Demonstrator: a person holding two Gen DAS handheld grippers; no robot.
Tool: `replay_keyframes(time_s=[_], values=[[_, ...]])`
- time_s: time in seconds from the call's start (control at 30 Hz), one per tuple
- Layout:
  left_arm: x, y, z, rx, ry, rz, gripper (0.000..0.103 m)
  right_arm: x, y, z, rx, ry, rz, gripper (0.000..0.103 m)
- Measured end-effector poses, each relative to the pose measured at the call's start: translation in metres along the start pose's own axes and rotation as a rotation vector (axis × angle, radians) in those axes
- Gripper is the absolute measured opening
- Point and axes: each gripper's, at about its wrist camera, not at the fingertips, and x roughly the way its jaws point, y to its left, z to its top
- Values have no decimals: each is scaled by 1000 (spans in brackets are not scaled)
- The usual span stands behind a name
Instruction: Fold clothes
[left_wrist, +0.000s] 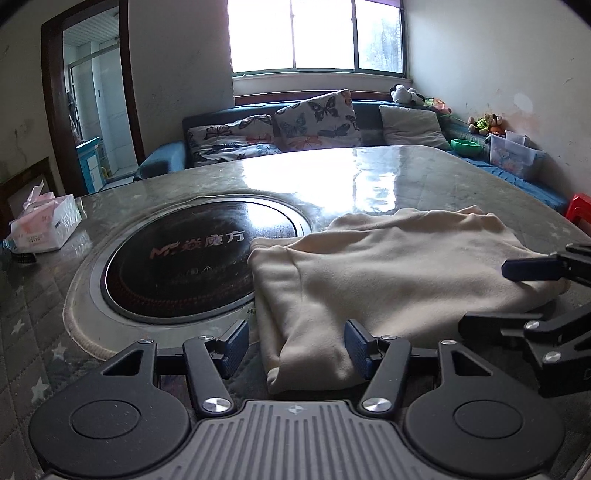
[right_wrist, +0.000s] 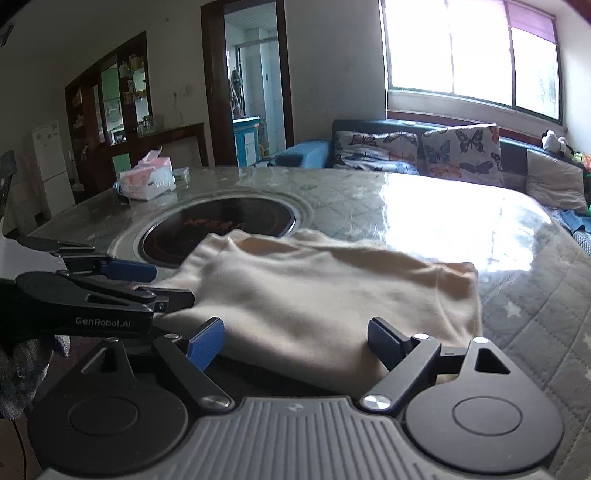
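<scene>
Garment: a cream garment (left_wrist: 388, 280), soft and fleecy, lies folded into a rough rectangle on the near part of the table, its far left corner lapping over the rim of the round cooktop.
Garment edges: the near left corner droops in a thick roll towards the left wrist camera; the top shows shallow creases.
Left gripper: the left gripper (left_wrist: 295, 345) sits at the garment's near left corner, jaws apart, the folded corner lying between the blue pads; the right-hand pad is against the cloth, the left-hand one stands clear over the table.
Right gripper: the right gripper (right_wrist: 295, 343) is at the near edge further right, jaws spread wide, cloth between them and neither pad pressing it.
Both together: each shows in the other's view, close beside one another along the near edge.
Cooktop: a black round cooktop (left_wrist: 192, 254) with a metal ring is sunk into the table, left of and beyond the garment.
Table: the table (left_wrist: 369, 173) has a glossy cover over quilted, star-patterned cloth, with window glare on its far side.
Tissue pack: a pink-and-white tissue pack (left_wrist: 44, 225) sits at the far left.
Beyond: a sofa (left_wrist: 369, 118) with butterfly cushions stands under the window.
</scene>
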Motion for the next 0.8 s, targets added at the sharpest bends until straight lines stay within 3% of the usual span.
replay_keyframes(time_s=[0.33, 0.57, 0.8], values=[[-13, 12, 5, -29, -30, 16, 63, -9, -4, 0, 22, -11, 13, 83], [-7, 20, -2, -39, -11, 31, 66, -8, -14, -9, 95, 16, 28, 72], [-8, 21, -1, -39, -16, 28, 68, -18, -25, -4, 134, -7, 14, 71]])
